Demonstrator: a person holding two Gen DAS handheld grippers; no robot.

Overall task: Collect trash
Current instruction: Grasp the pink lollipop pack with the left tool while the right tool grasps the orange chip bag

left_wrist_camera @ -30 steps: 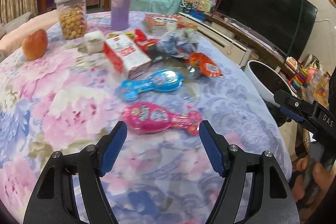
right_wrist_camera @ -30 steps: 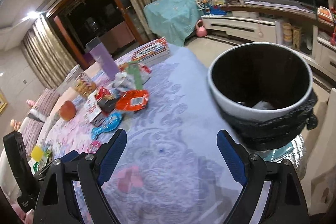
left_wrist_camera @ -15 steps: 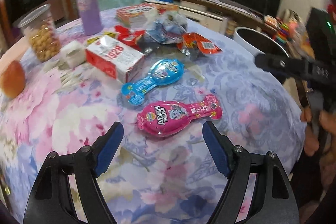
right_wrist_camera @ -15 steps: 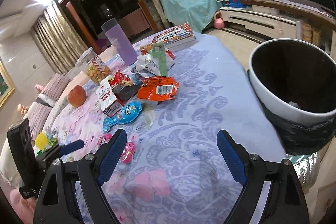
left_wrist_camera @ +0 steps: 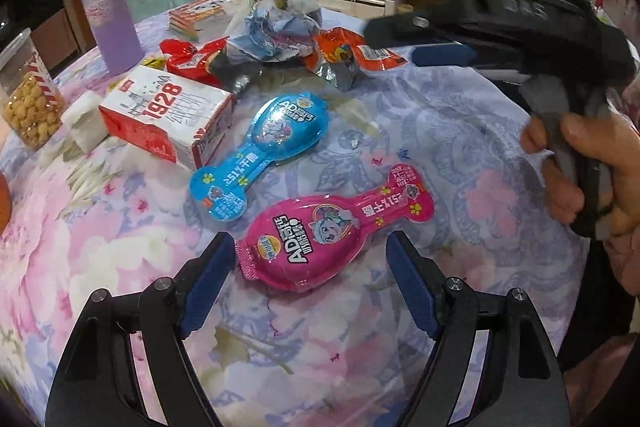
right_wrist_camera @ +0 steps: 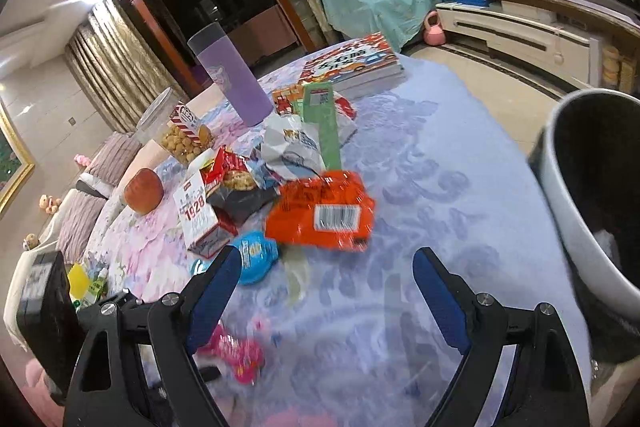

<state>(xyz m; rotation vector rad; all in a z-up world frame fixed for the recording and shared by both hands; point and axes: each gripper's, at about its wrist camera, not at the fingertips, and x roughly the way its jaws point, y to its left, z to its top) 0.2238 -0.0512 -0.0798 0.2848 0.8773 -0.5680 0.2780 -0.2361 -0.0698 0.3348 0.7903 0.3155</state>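
A living room with gold curtains, a dark doorway and a television on a low cabinet surrounds a round table (left_wrist_camera: 460, 131) covered in a flowered pink and blue cloth. At the far left of the table a clear tub (left_wrist_camera: 24, 99) holds round yellowish snacks, and beside it a purple tumbler (left_wrist_camera: 110, 19) stands upright; its contents cannot be seen. Off the table's right edge a white bin (right_wrist_camera: 576, 211) with a dark liner holds a little pale scrap at the bottom, its right side cut off by the frame.

The trash lies mid-table: an orange wrapper (right_wrist_camera: 324, 211), crumpled bags and a red and white carton (left_wrist_camera: 160, 119) marked 1928, with a blue packet (left_wrist_camera: 264, 151) nearer. The pink packet (left_wrist_camera: 332, 231) lies nearest, just ahead of the left gripper (left_wrist_camera: 306, 287), whose jaws stand wide apart and hold nothing. The right gripper (right_wrist_camera: 326, 287) is also spread wide and empty above bare cloth, near the orange wrapper; in the left view it is blurred, with a hand (left_wrist_camera: 592, 167) on its grip
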